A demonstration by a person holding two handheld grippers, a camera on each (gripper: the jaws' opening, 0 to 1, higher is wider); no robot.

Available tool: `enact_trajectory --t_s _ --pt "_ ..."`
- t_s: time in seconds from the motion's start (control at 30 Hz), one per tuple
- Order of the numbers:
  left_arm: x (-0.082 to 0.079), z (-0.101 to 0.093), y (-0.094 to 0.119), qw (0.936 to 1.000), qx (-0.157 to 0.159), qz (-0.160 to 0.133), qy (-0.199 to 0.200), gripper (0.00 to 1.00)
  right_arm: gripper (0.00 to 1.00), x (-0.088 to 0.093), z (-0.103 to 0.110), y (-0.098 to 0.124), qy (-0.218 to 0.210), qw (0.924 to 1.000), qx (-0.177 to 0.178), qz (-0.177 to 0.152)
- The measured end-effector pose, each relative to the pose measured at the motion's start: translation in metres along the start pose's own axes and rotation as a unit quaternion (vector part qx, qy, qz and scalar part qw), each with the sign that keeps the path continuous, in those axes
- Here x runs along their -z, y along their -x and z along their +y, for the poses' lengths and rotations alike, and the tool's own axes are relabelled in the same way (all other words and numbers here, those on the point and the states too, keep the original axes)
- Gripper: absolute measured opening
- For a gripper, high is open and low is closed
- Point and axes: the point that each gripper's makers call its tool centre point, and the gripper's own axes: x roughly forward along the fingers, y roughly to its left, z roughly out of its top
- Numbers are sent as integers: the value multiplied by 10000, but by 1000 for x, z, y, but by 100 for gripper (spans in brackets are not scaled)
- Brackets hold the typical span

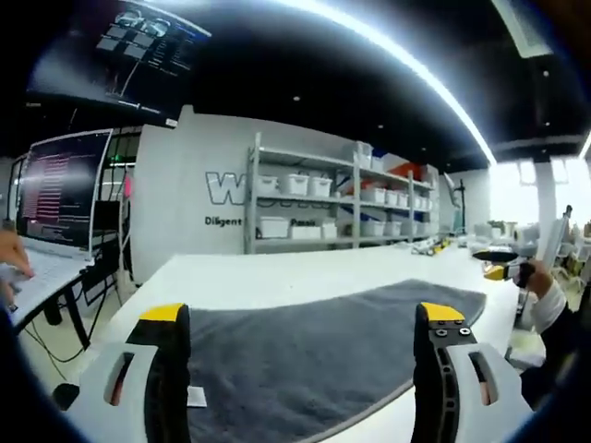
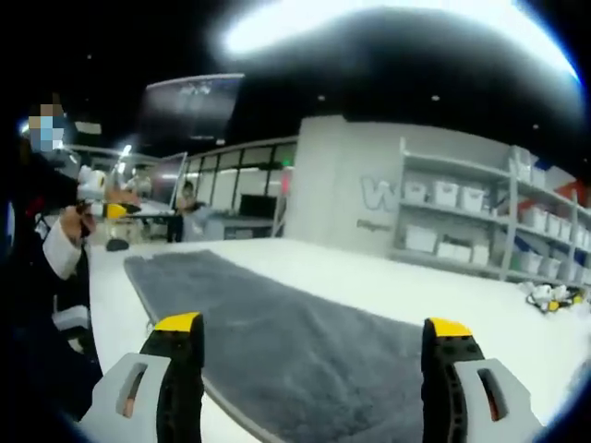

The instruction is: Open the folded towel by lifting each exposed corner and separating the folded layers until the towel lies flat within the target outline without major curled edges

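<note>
Jaws of left gripper (image 1: 307,332) spread wide, nothing held; jaws of right gripper (image 2: 314,346) likewise wide apart, empty. Both hover above towel (image 1: 314,360), not touching. Towel (image 2: 277,341) lies spread on white worktop (image 1: 277,272): dark grey, plush short pile, long rectangle, rounded corners, edges mostly flat. Small white tag at near edge. Target outline not discernible. Judgement: unfolding looks largely done; next move calls for checking edges, then pinching any curled corner low and drawing outward.
</note>
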Motion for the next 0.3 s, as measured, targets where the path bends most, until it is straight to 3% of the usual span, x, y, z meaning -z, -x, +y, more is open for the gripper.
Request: enact_trajectory --t_s 0.3 --pt "-8 -4 3 9998 58 -130 105 99 100 0 0 2 8 10000 -22 5"
